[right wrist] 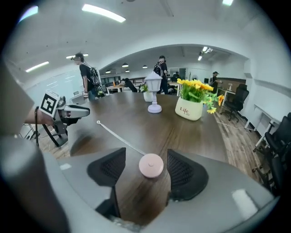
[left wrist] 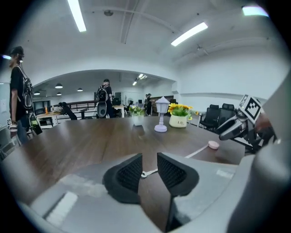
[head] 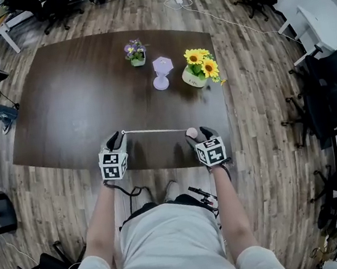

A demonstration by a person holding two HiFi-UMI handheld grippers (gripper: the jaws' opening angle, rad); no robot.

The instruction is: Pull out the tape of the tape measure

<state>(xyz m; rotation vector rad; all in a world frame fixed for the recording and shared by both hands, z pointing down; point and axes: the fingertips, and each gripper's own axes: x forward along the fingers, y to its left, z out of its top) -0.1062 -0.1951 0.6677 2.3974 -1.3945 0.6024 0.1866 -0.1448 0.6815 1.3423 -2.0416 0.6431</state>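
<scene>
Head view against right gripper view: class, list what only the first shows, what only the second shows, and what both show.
Only the head view: the person's grey shirt and forearms, and the marker cube on the right hand-held gripper. Only the right gripper view: that gripper's pads standing apart, clear of the pink tape measure between them, and the ceiling lights. Both: the pulled-out tape, the left hand-held gripper, the sunflower pot and the lilac lamp.
</scene>
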